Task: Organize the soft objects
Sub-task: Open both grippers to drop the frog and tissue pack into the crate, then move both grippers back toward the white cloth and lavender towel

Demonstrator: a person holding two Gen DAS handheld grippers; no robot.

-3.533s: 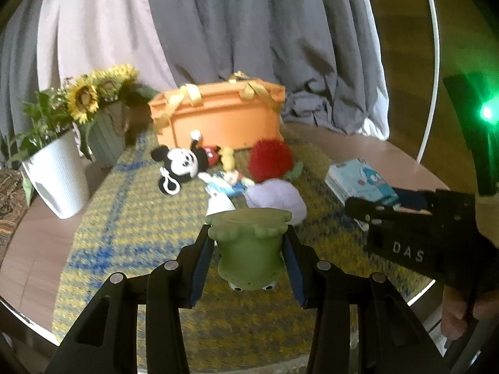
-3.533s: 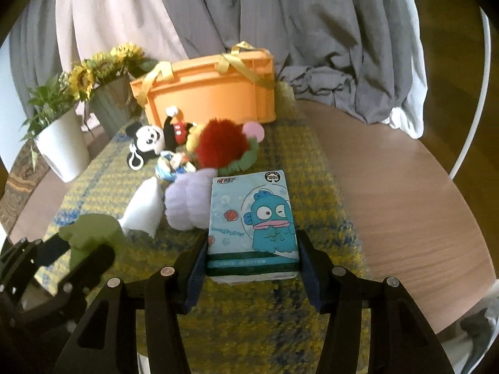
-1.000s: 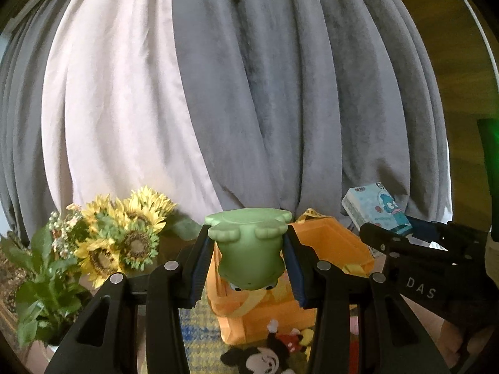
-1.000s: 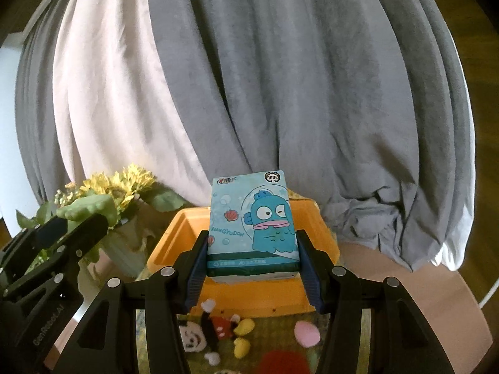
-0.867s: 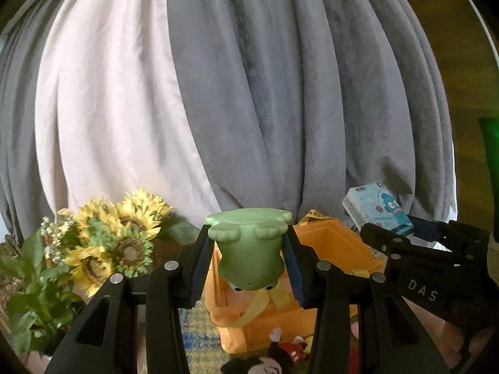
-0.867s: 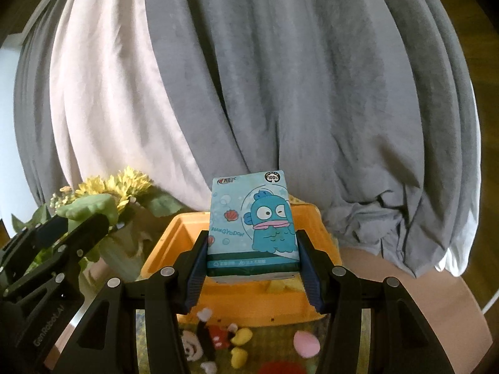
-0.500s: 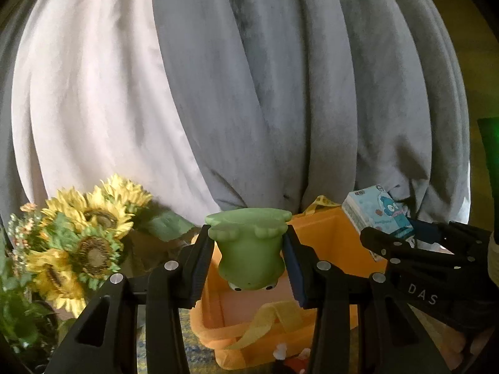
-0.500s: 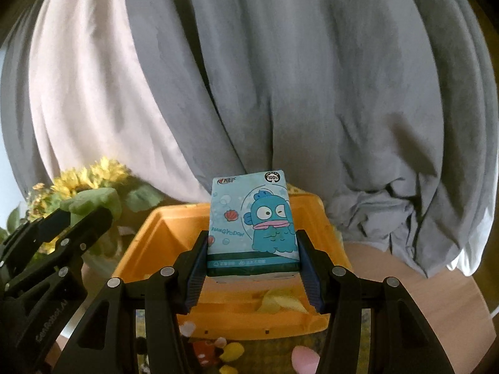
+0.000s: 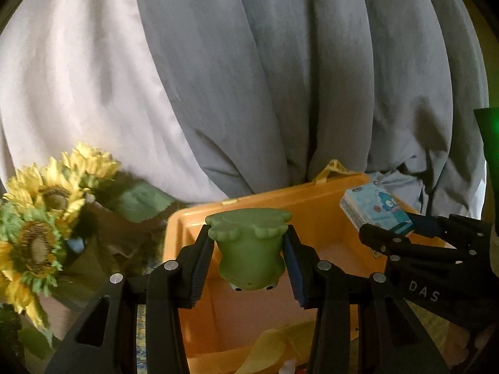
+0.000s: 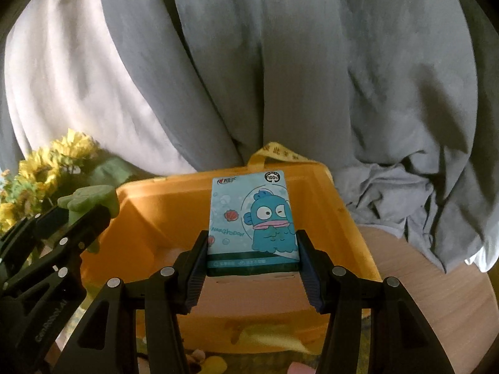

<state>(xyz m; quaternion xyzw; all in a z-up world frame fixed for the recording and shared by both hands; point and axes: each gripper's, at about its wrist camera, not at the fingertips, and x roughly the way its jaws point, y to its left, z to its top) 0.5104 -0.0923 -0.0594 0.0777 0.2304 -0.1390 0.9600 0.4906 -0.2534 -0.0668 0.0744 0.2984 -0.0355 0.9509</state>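
Observation:
My left gripper (image 9: 249,249) is shut on a green frog toy (image 9: 249,252) and holds it upside down above the open orange bin (image 9: 312,212). My right gripper (image 10: 252,246) is shut on a blue tissue pack (image 10: 252,218) with a cartoon fish, also held over the orange bin (image 10: 156,218). The tissue pack (image 9: 374,208) and right gripper (image 9: 414,249) show at the right of the left wrist view. The frog (image 10: 90,202) and left gripper (image 10: 62,233) show at the left of the right wrist view. The bin's inside looks bare.
Sunflowers (image 9: 40,218) in a pot stand left of the bin. Grey and white curtains (image 9: 249,78) hang behind. A round wooden table (image 10: 436,280) extends to the right. Small toys (image 10: 202,361) lie in front of the bin.
Both grippers have moved forward and closer to the bin with their loads; the bin now fills more of both views and its inside shows.

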